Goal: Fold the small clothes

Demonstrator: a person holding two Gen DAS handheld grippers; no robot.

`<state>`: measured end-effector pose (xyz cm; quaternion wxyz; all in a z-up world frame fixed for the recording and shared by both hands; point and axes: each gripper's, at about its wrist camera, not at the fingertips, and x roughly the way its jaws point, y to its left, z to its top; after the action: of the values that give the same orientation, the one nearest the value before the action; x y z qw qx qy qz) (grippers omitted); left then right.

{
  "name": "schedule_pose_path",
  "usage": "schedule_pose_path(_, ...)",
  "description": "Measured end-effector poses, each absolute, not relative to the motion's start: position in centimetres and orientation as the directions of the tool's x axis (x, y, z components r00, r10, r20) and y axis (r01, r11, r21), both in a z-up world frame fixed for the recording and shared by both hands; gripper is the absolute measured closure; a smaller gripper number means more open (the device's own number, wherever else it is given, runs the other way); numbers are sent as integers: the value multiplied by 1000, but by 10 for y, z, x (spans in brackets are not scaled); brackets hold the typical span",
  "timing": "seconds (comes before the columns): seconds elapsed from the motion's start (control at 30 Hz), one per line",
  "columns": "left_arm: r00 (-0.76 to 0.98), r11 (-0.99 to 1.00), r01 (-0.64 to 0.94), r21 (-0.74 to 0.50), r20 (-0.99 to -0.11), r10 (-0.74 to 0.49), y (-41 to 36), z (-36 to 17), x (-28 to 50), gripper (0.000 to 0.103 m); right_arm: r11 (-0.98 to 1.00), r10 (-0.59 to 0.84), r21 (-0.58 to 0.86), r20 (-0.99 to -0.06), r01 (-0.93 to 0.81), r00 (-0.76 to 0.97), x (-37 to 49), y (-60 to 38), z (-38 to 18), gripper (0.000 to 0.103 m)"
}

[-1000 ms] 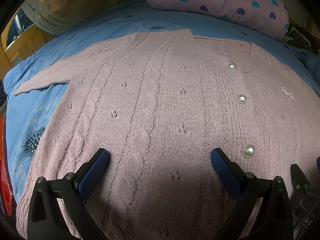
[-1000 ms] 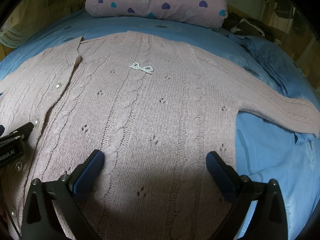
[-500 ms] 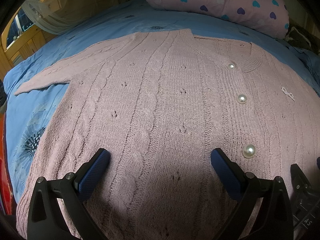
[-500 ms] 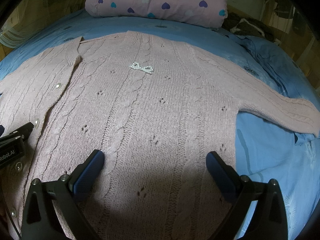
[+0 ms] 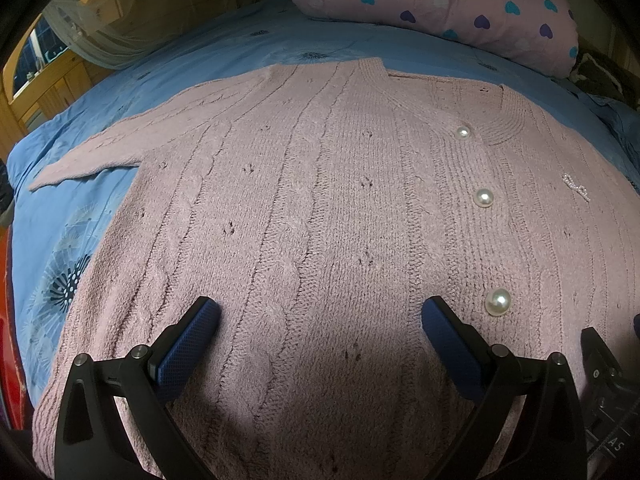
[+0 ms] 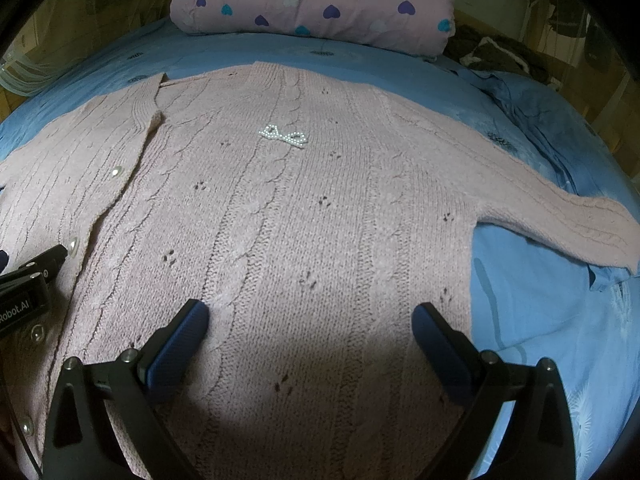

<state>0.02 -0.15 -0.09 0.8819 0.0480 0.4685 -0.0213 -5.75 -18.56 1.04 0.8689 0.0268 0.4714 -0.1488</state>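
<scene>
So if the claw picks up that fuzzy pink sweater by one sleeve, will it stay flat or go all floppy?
Probably floppy: the pink cable-knit cardigan lies limp on the blue bedsheet, so its body would likely dangle. The thick knit looks grippy rather than slippery. Its round pearl buttons might add slight weight along the front.

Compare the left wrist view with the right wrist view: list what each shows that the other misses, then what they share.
Only the left wrist view: the cardigan's left sleeve, three round pearl buttons seen face-on, and a wooden cabinet.

Only the right wrist view: the right sleeve, a dark heap of clothes, and the left gripper's body at the edge.

Both: the pink cardigan flat on the blue sheet, the pearl bow, the heart-print pillow, and each open gripper, left and right, above the knit.
</scene>
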Motion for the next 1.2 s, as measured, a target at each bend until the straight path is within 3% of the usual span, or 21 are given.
schedule_pose_path(0.37,559,995,82,60,-829,4,0,0,0,16,954,-234,-94,-827,284,511,-57,-185,10,0)
schedule_pose_path(0.53,516,995,96,0,-855,-50,14,13,8,22,955,-229,-89,-828,284,511,-57,-186,10,0)
schedule_pose_path(0.67,548,991,54,-123,-826,-132,49,55,31,22,949,-242,-95,-828,299,506,-55,-186,11,0)
schedule_pose_path(0.87,566,919,-160,-359,-797,-213,186,99,102,22,935,-326,-188,-790,301,519,-49,-167,21,2)
schedule_pose_path(0.97,569,852,-211,-478,-769,-291,284,98,142,22,965,-218,-83,-781,250,585,-41,-152,36,3)
schedule_pose_path(1.1,610,866,-351,-355,-789,-76,415,94,167,24,987,-141,-55,-742,150,656,-24,-118,52,3)
schedule_pose_path(1.2,569,794,-502,-343,-822,5,515,73,170,25,993,-122,-97,-745,74,656,2,-92,47,3)
